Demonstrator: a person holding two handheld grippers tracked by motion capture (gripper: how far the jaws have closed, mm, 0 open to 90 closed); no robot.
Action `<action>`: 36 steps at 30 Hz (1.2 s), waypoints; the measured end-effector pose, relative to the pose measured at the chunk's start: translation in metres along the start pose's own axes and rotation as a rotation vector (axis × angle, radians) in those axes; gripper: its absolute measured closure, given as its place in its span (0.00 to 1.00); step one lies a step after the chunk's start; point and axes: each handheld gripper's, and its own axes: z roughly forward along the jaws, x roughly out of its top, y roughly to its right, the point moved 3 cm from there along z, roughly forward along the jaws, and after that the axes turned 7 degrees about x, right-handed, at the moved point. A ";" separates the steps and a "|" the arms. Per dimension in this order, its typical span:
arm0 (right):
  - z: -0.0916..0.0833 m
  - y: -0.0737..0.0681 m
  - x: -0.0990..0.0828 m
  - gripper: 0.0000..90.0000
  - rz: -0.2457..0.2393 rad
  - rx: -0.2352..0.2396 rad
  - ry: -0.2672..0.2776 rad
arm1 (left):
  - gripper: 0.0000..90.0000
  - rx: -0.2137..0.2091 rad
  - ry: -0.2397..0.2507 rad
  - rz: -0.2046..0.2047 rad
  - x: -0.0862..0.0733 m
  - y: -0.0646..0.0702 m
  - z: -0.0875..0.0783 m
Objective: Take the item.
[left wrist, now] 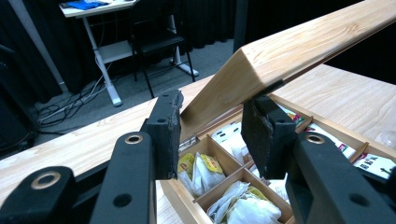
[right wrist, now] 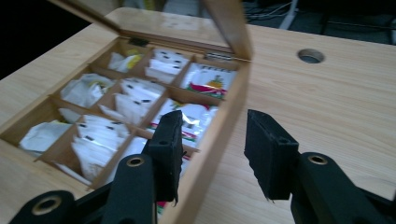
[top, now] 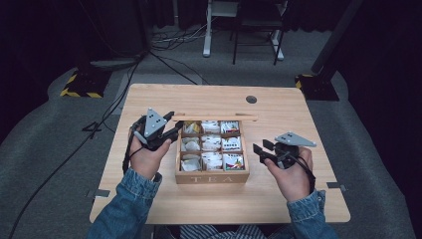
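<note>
- Left hand-held gripper [top: 175,130] at the tea box's [top: 211,178] left back corner, jaws clamped on the edge of the open lid [left wrist: 280,56] — lid raised and held tilted over the compartments in the left gripper view.
- Right hand-held gripper [top: 260,151] just off the box's right side, jaws apart with nothing pressed between them — in the right gripper view, straddling the box's right wall [right wrist: 219,135], one jaw over the compartments, the other over bare desk [right wrist: 327,102].
- Key relation: box lying straight to the left of the right hand-held gripper, near but apart in the high view; right hand nearer the front right compartments, left hand tied up with the lid.
- Lid's long axis running left to right along the back of the box, seen edge-on from above as a thin wooden strip.
- Box itself: pale wood, "TEA" lettered on the front face, nine compartments in three rows, sitting at mid-desk.
- Inside: mostly white tea packets [right wrist: 100,135], some with red and green print [right wrist: 208,84] on the right, a few yellow-tagged ones [left wrist: 201,165] at the back left.
- Likely next — right hand-held gripper dipping into a right-side compartment for a packet.
</note>
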 end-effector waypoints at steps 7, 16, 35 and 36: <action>0.024 -0.035 0.008 0.64 -0.055 0.096 -0.034 | 0.64 -0.007 -0.012 0.004 -0.002 0.001 -0.002; 0.051 -0.075 0.016 0.64 -0.121 0.193 -0.057 | 0.64 -0.014 -0.017 0.004 -0.004 0.002 -0.003; 0.100 -0.121 0.010 0.67 -0.169 0.301 -0.147 | 0.62 -0.014 -0.026 0.007 -0.004 0.001 0.000; 0.103 -0.124 0.009 0.69 -0.176 0.314 -0.161 | 0.62 -0.014 -0.026 0.008 -0.004 0.001 0.000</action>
